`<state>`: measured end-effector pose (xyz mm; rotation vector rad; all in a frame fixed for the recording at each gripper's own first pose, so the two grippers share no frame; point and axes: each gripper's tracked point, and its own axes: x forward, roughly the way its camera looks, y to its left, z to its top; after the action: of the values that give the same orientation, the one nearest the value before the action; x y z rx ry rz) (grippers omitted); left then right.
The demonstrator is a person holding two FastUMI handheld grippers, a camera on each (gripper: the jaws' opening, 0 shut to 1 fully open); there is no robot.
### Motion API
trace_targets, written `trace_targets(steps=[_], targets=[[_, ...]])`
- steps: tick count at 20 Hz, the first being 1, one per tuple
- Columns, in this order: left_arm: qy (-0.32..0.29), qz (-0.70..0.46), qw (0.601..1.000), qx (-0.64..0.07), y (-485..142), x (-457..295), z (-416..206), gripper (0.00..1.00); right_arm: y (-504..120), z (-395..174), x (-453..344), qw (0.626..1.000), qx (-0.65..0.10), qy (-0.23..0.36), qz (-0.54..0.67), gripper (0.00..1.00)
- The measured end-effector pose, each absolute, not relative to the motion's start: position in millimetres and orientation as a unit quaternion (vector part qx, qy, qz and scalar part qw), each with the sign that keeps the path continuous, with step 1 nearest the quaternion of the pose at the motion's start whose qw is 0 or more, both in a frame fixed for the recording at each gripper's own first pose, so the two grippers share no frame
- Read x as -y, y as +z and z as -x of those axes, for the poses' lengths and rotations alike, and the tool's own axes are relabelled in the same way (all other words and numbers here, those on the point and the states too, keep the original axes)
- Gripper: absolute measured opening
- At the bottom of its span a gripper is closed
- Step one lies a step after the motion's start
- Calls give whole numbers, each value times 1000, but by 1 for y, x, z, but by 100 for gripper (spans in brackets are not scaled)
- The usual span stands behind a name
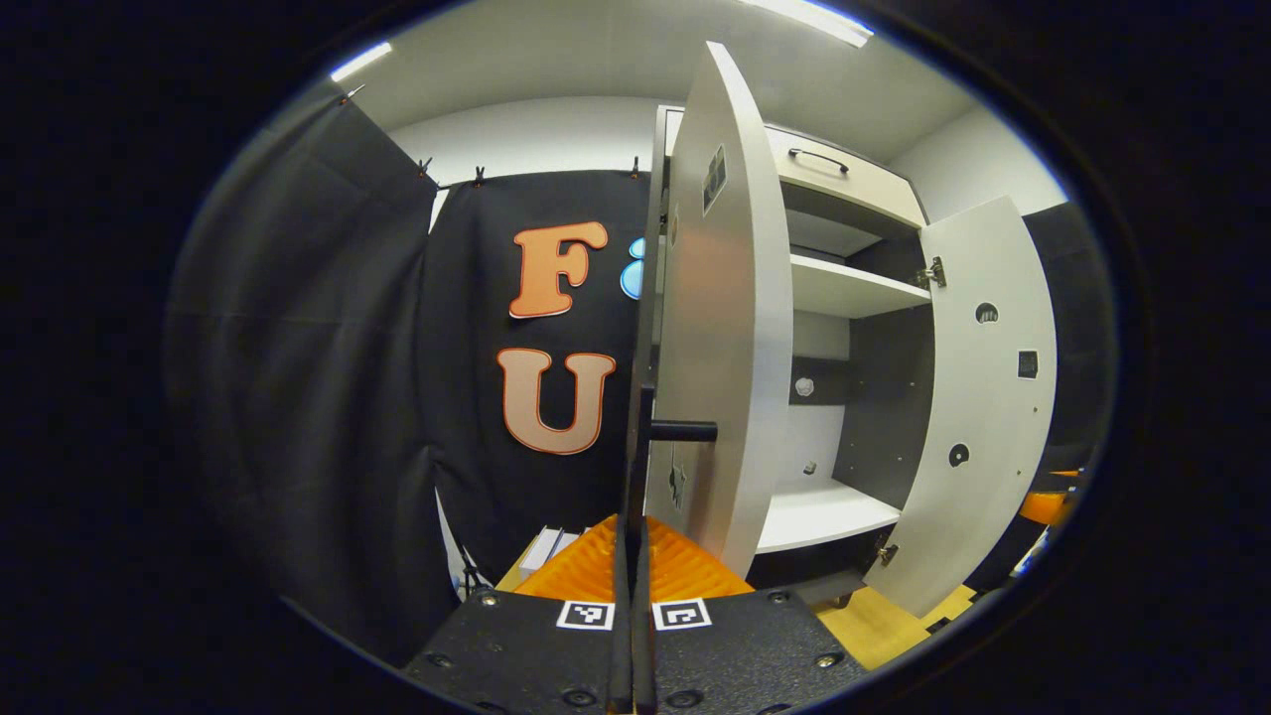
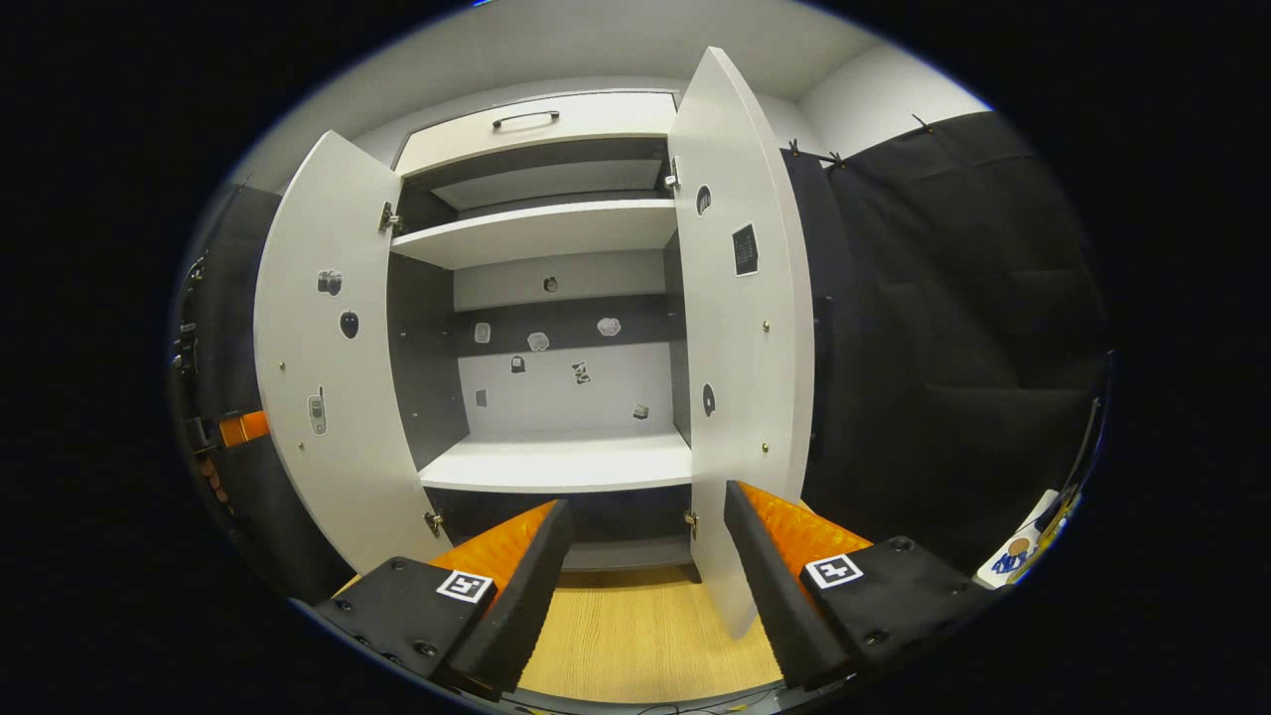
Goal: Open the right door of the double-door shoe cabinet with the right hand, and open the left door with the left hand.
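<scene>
Closed almost flush in the left gripper view, the left gripper [image 1: 633, 556] shows its two fingers pressed together at bottom centre, with the thin edge of the left door [image 1: 710, 328] and its dark bar handle [image 1: 683, 430] rising straight up from between them; whether the fingers actually pinch the handle or the door edge is hidden by their own bodies, so I cannot tell. In the right gripper view the right gripper [image 2: 645, 541] has its jaws spread wide at the bottom of the frame, holding nothing, with wooden floor [image 2: 635, 636] visible in the gap. At the left of the left gripper view hangs black cloth [image 1: 298, 377], its lower part cut off by the frame edge; some pale flat items [image 1: 548, 546] low beside the gripper are too small to identify. Pale walls and ceiling with a light strip [image 1: 809, 18] run across the top. The double-door shoe cabinet [image 2: 541, 233] sits at centre in the right gripper view, white shelves against a dark interior, both doors swung out. Small stickers on the back panel [image 2: 556, 387] and on the doors are too blurred to make out. A drawer with a curved handle [image 2: 524, 118] crowns the cabinet. The right door [image 2: 740, 328] stands just right of centre, its lower corner between the spread fingers and the cabinet. Black cloth fills the right side.
</scene>
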<state>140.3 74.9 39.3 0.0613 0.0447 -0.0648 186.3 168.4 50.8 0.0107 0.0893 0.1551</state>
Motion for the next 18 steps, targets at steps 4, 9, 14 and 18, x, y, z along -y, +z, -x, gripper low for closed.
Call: trace_targets(steps=[4,9,14,18], targets=[[-37,-5,999,-25,39,-76,-133,1,51,-187,-176,995,-46,90,0,99],[-40,-2,999,-35,40,-69,-116,0,53,-186,-177,994,-47,99,-7,99],[-49,7,998,-46,38,-59,-82,0,53,-188,-171,994,-46,94,-4,99],[-43,-3,998,-54,36,-49,-59,8,54,-187,-168,995,-44,91,2,99]])
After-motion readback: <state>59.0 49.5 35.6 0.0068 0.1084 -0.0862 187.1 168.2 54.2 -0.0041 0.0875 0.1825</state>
